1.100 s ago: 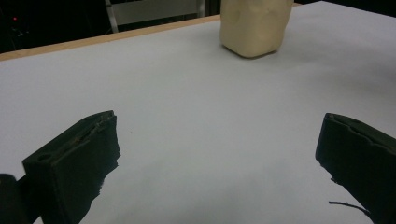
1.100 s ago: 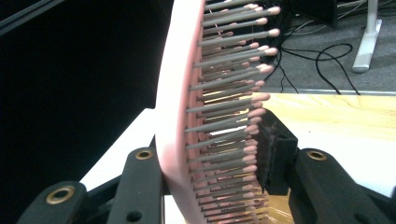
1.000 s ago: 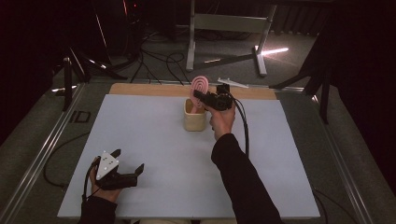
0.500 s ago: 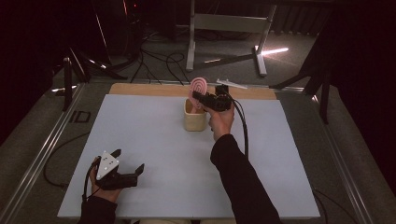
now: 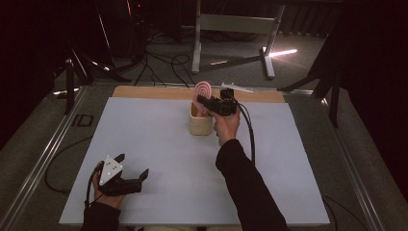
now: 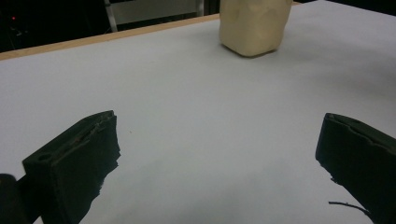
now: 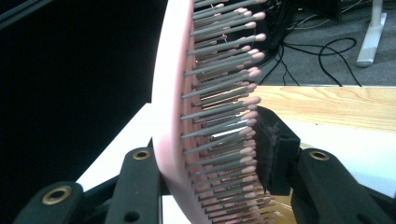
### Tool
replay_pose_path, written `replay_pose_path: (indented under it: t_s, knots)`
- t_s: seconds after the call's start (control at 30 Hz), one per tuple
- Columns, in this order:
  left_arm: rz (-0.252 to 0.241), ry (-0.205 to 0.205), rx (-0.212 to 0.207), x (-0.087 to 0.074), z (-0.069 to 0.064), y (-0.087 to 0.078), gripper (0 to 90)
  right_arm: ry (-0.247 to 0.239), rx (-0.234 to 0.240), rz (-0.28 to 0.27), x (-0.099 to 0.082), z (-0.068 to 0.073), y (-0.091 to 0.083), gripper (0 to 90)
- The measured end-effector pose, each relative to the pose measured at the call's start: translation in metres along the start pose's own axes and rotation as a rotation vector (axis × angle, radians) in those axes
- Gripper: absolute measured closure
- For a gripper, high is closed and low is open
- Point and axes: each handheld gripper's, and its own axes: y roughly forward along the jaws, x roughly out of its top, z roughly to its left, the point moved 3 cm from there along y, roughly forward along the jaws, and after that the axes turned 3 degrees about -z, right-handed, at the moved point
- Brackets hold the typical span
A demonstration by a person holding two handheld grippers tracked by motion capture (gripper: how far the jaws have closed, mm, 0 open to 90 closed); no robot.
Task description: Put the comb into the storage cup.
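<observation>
Right gripper view shows the right gripper (image 7: 219, 163) clenched on a pink hairbrush (image 7: 187, 116), held upright over the beige cup (image 5: 200, 123). Well nearer the person than that cup, the left gripper (image 5: 131, 168) rests spread wide on the white table (image 5: 298, 159).

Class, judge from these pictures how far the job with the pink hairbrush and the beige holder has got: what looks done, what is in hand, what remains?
Done: the right gripper has clamped the pink hairbrush. In hand: the brush sits at the beige holder; going in or coming out is unclear. Left: release. The left gripper waits open.
</observation>
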Motion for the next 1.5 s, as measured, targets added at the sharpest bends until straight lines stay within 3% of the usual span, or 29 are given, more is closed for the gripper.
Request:
replay_pose_path:
  t_s: [0.9,1.5]
  knots:
    - [0.004,0.000,0.000,0.000,0.000,0.001,0.2,0.008,0.009,-0.003,-0.001,0.000,0.001,57.7]
    - [0.008,0.004,-0.002,-0.001,-0.001,0.001,0.2,0.032,-0.011,-0.008,-0.001,-0.009,0.000,58.1]
